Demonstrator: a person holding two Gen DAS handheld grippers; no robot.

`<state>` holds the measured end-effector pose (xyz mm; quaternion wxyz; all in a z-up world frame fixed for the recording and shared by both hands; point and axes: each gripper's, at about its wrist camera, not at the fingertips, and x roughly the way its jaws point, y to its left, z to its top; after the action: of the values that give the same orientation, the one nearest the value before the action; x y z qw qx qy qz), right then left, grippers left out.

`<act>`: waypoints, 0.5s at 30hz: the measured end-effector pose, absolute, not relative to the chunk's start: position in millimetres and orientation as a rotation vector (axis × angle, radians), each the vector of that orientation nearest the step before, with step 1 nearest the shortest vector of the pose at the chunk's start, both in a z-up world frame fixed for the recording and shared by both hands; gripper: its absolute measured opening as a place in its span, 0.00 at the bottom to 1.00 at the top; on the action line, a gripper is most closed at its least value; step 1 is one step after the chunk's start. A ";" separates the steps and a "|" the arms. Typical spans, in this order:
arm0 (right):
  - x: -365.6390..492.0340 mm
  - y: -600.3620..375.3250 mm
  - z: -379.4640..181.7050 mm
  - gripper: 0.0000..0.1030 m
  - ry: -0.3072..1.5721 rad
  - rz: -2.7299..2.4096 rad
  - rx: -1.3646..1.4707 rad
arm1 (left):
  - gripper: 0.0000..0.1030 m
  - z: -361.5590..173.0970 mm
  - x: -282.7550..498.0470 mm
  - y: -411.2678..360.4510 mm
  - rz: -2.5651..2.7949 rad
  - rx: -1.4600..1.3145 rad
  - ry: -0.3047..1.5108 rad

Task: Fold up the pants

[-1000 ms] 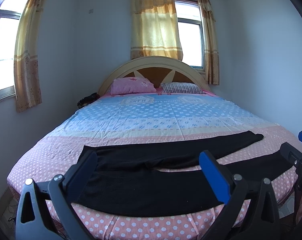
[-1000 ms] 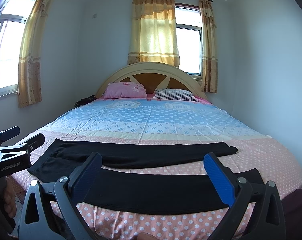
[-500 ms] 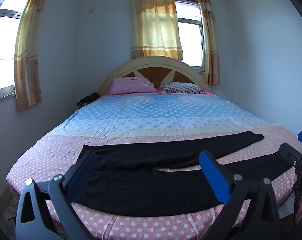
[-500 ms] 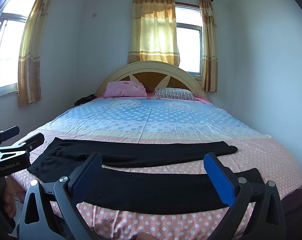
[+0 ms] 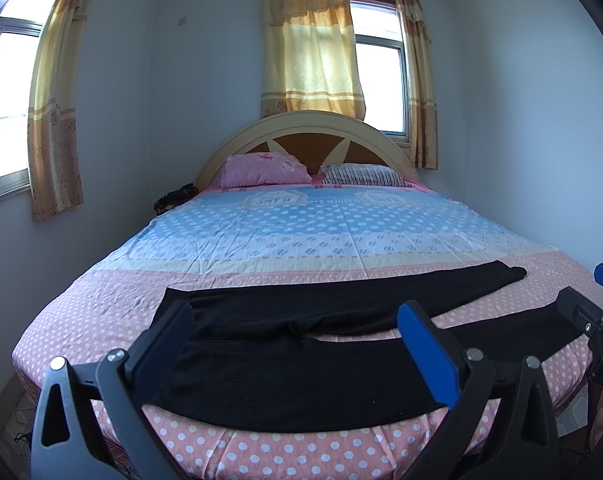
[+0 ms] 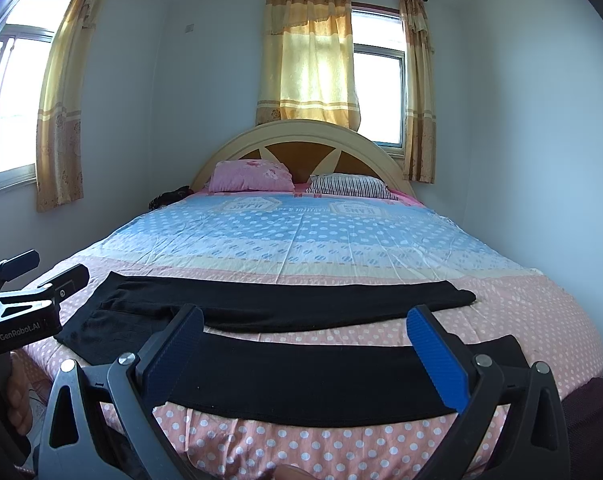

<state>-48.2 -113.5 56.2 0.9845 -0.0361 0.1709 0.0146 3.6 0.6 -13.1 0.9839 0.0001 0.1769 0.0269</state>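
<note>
Two grippers, both spread wide with nothing between the fingers. The left gripper (image 5: 297,344) hangs in front of the foot of the bed (image 5: 285,240), aimed at the waist end of the pants (image 5: 301,364); the right gripper (image 6: 305,344) sits off to its right, aimed at the leg end.

Pants (image 6: 301,376) are black and lie flat across the pink polka-dot part of the sheet, running left to right along the foot edge. Waist is on the left, cuffs on the right. Legs are splayed apart in a narrow V: the near leg runs right by the mattress edge, the far leg lies a bit further up the bed, with a strip of pink sheet showing between them. Neither gripper touches the fabric.

From the right wrist view you can see the left gripper at the left edge with a hand (image 6: 19,396) wrapped round its handle. At the headboard end: a pink pillow (image 5: 265,170) and a striped pillow (image 5: 363,174) side by side.
</note>
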 end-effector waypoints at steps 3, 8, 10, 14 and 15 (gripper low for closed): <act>-48.3 -113.5 55.7 0.99 0.344 0.029 -0.074 | 1.00 -12.8 3.8 1.1 0.053 0.000 0.357; -46.8 -114.0 54.0 0.99 0.348 0.029 -0.077 | 1.00 -14.7 4.0 1.4 0.052 -0.001 0.360; -45.8 -113.7 52.7 0.99 0.352 0.029 -0.079 | 1.00 -15.1 4.0 1.6 0.052 -0.002 0.359; -43.8 -114.3 50.0 0.99 0.361 0.028 -0.081 | 1.00 -16.8 4.6 2.0 0.053 -0.002 0.363; -43.3 -114.0 49.1 0.99 0.361 0.027 -0.083 | 1.00 -17.9 5.4 1.1 0.054 -0.003 0.366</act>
<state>-43.3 -114.0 49.1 0.9828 -0.0413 0.1797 0.0133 5.4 1.1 -17.9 0.9830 -0.0012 0.1818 0.0269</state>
